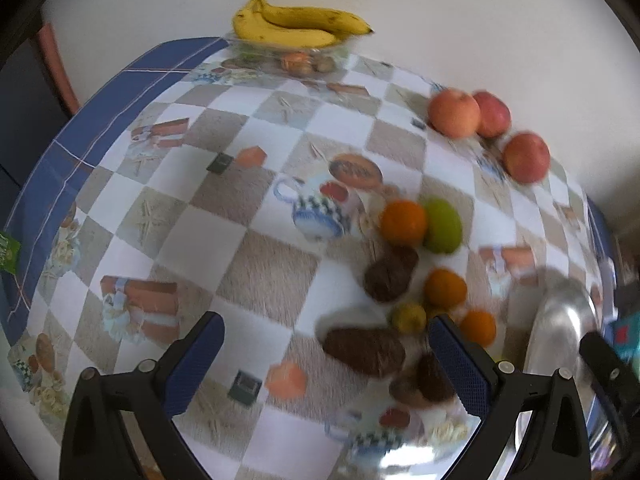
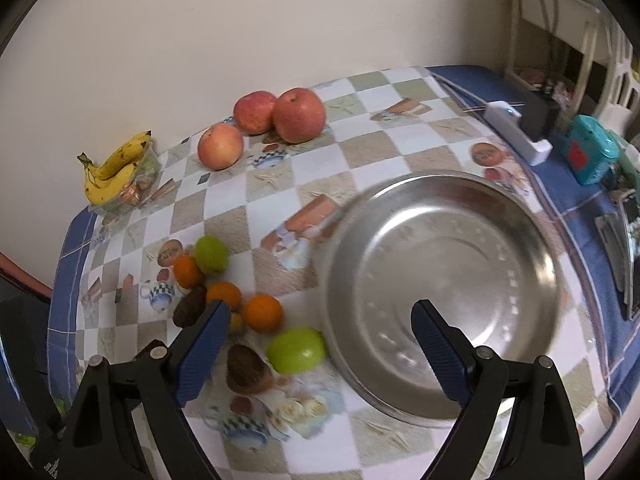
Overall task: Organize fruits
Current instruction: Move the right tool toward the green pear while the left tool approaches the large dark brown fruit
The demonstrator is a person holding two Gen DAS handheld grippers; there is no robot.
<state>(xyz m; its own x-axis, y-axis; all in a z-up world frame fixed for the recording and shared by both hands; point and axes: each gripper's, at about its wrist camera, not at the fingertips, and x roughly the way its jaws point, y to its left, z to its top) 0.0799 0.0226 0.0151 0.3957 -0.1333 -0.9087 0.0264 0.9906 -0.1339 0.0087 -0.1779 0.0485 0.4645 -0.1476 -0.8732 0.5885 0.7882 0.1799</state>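
Fruit cluster: round orange fruits (image 2: 262,313), green apples (image 2: 296,350) and dark brown oval fruits (image 2: 245,370) lie on the checked worktop (image 2: 360,148) just left of the round steel bowl (image 2: 444,292).
Red apples (image 2: 298,114): three, beyond the bowl, near the wall.
Yellow bananas (image 2: 112,170): far left of the bowl.
Right gripper (image 2: 320,320): jaws wide apart, empty, over the bowl's left rim.
Left gripper (image 1: 326,344): jaws apart, nothing clamped, above the brown fruits.
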